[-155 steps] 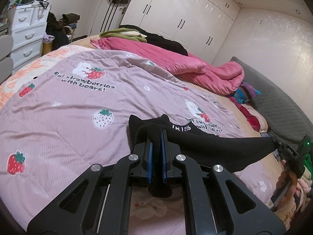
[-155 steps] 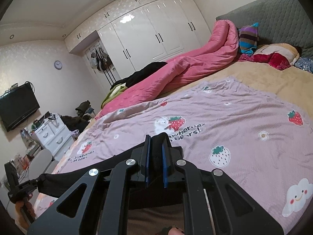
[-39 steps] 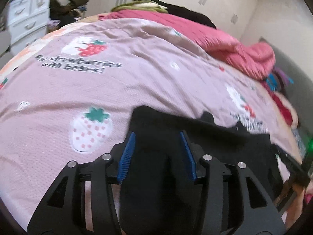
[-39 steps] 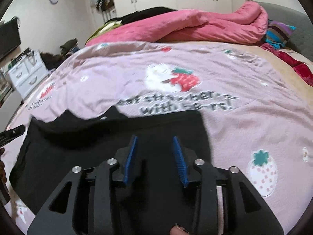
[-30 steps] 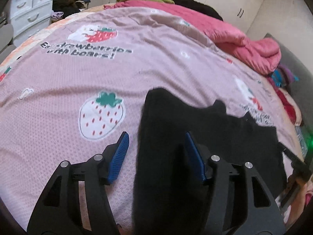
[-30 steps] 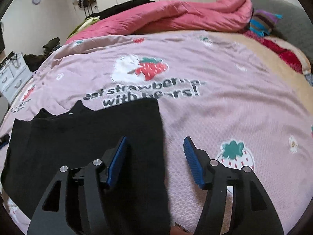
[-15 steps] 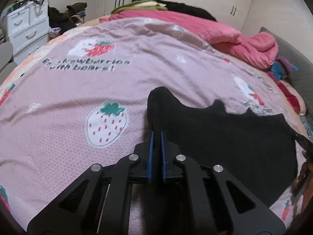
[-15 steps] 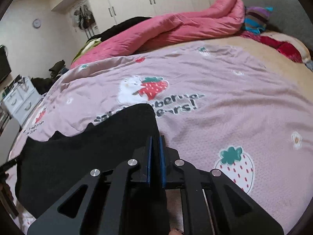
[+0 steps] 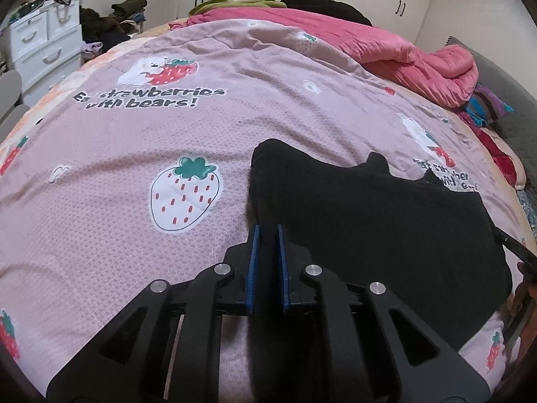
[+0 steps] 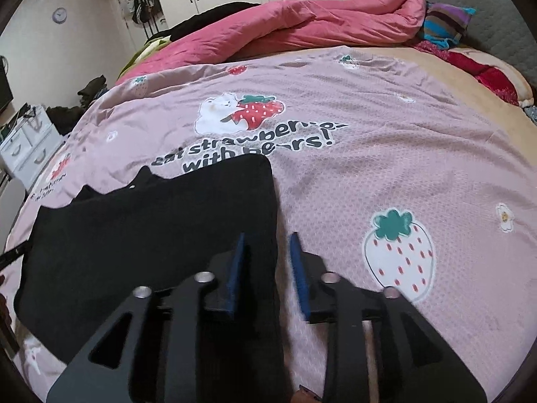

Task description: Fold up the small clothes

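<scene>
- The black garment point(image 9: 386, 228) lies spread on the bed's quilt point(image 9: 134, 154), from 6 toward 3 o'clock.
- Left gripper point(image 9: 265, 235) is clenched on its near edge.
- Right gripper point(image 10: 266, 245) is opening, cloth between its jaws; it likely needs to re-pinch before the fold.

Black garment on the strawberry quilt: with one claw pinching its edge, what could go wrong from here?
1. The left claw is shut on the black garment while the right claw is opening over the opposite edge; lifting now would probably drag it lopsided.
2. The strawberry quilt may get pinched with the cloth.
</scene>
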The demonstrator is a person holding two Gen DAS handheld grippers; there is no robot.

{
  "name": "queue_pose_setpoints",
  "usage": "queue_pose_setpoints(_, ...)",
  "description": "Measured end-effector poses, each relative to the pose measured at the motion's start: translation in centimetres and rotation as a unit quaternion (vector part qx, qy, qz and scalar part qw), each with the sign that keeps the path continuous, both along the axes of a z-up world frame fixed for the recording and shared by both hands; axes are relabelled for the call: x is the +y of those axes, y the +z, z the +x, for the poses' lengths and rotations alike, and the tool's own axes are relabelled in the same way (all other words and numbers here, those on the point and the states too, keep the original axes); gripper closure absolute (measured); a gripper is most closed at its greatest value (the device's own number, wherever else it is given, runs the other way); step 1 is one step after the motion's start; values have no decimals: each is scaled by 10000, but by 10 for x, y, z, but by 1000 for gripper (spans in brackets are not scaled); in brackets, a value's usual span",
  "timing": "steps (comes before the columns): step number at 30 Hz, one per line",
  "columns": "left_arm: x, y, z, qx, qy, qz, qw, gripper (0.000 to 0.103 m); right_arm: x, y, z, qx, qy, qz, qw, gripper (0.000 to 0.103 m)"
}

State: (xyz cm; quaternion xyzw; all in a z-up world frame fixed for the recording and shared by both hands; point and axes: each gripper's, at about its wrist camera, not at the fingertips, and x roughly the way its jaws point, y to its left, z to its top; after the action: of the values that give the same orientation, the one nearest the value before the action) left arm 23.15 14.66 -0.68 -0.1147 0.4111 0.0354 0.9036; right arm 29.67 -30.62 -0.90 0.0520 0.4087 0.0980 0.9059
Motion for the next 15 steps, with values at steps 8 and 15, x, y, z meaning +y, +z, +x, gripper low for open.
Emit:
queue_pose_setpoints(8, -6, 11, -20, -73, -134, -28, 9999, 82, 0, 9, -28, -54, 150, -98, 9998, 54)
queue_pose_setpoints(15, -8, 18, -40, -101, -172, -117, 9997, 69, 0, 15, -46, -114, 234, -142, 9996, 51)
